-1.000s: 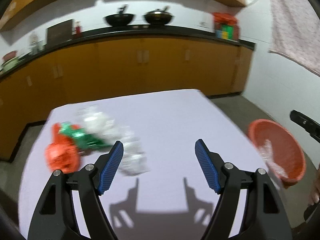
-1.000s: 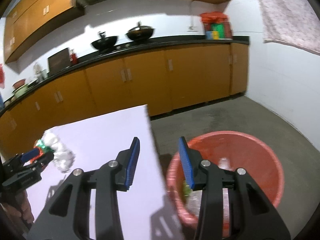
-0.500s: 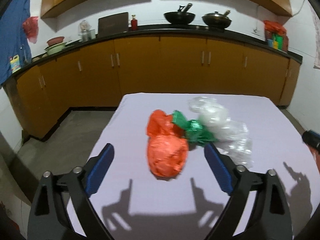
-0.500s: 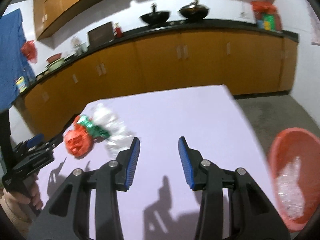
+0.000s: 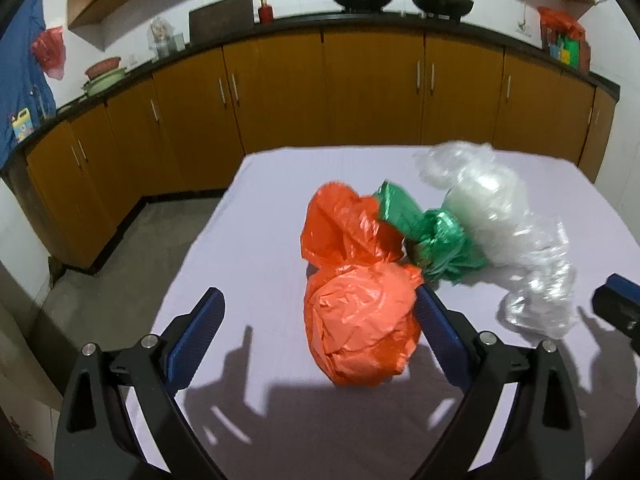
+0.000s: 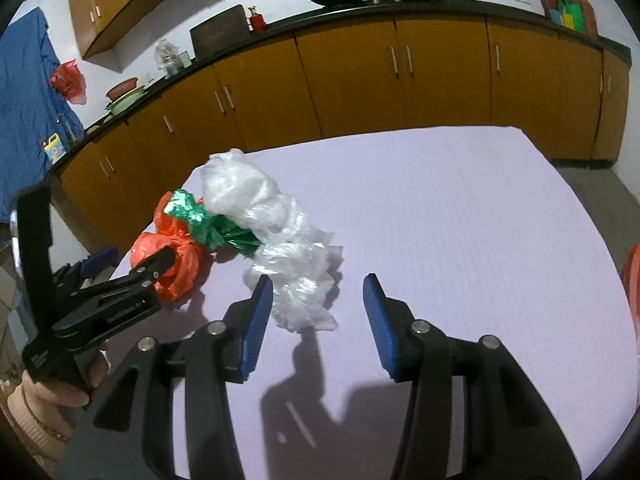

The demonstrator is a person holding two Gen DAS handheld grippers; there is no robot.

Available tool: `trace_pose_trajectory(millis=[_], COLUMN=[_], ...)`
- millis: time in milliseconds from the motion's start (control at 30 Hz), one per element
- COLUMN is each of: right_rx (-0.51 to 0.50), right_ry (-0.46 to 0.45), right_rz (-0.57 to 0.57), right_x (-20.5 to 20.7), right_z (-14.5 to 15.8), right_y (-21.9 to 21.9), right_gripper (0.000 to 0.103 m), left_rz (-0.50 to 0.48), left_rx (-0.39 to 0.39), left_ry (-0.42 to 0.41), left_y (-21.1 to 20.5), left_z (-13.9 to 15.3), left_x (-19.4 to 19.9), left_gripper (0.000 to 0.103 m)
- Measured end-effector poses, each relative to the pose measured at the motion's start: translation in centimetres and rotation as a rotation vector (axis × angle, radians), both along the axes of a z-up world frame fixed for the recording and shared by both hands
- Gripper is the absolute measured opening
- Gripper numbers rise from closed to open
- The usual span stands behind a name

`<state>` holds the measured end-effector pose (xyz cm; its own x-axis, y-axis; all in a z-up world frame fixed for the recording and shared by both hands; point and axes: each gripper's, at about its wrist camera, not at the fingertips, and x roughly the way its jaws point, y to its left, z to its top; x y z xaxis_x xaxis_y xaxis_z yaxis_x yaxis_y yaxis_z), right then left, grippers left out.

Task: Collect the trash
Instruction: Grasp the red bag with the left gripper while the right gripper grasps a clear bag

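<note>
Trash lies in a row across the left half of the lilac tabletop (image 6: 460, 208): an orange plastic bag (image 5: 360, 320) nearest the left edge, a crumpled green bag (image 5: 436, 240) touching it, then a clear plastic bag (image 6: 288, 256) running toward the middle. My left gripper (image 5: 320, 324) is spread wide around the orange bag; its right pad sits against the bag, the left pad stands apart from it, so nothing is gripped. My right gripper (image 6: 318, 312) has its jaws opening, with the near end of the clear bag just ahead between the fingertips, not pinched. The rim of an orange tub (image 6: 632, 276) shows past the table's right edge. Brown cabinets (image 5: 376, 88) line the wall beyond the far edge.
</note>
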<state>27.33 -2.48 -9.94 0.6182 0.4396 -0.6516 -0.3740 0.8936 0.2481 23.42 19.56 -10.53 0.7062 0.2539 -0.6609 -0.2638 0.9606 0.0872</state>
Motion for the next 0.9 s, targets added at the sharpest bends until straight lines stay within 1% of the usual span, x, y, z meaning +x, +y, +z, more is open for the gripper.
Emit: trace_pose_trajectory(millis=[33,67,100,133,167,267,433,500,600,667,700,733,800,900], right_rx=[0.002,0.005,0.007,0.009,0.009,0.005,0.002,-0.014,-0.035,-0.059,-0.077,-0.087,-0.095,-0.102], right_ry=[0.002,0.003,0.003,0.003,0.004,-0.003,-0.003,0.003,0.006,0.006,0.009,0.013,0.021,0.015], right_rz=[0.001,0.003,0.009,0.017,0.026,0.054,0.062,0.052,0.033,0.031,0.032,0.035,0.038,0.04], right_x=[0.1,0.1,0.2,0.2,0.3,0.3,1.3,1.9,2.5,2.7,2.8,2.8,2.7,2.2], right_z=[-0.1,-0.1,-0.2,-0.2,-0.2,-0.1,-0.2,-0.5,-0.9,-1.2,-1.5,-1.6,-1.9,-1.8], right_y=[0.0,0.0,0.2,0.5,0.8,2.1,3.9,4.4,4.8,5.0,5.2,5.2,5.0,4.5], right_gripper=[0.047,0.047,0.047,0.047,0.047,0.047,0.047,0.048,0.051,0.05,0.042,0.039,0.029,0.021], left_rz=[-0.007,-0.02,-0.028,-0.038,-0.047,-0.063,-0.071,-0.06,-0.049,-0.046,-0.046,-0.045,-0.043,-0.033], left_rx=[-0.016,-0.046,-0.063,-0.082,-0.098,-0.11,-0.106,-0.104,-0.096,-0.093,-0.089,-0.084,-0.085,-0.094], left_ry=[0.011,0.017,0.017,0.017,0.027,0.019,0.004,-0.003,-0.007,-0.012,-0.014,-0.016,-0.016,-0.02], left_y=[0.1,0.4,0.6,0.8,1.0,1.4,1.9,2.2,2.4,2.4,2.4,2.3,2.3,2.4], left_z=[-0.1,-0.2,-0.2,-0.1,-0.2,0.1,0.2,0.3,0.5,0.7,0.8,0.8,0.8,0.9], left_x=[0.2,0.3,0.3,0.3,0.3,-0.6,-2.2,-2.7,-2.8,-3.2,-3.3,-3.4,-3.5,-3.9], left_gripper=[0.089,0.08,0.069,0.06,0.045,0.037,0.034,0.034,0.034,0.034,0.034,0.034,0.034,0.034])
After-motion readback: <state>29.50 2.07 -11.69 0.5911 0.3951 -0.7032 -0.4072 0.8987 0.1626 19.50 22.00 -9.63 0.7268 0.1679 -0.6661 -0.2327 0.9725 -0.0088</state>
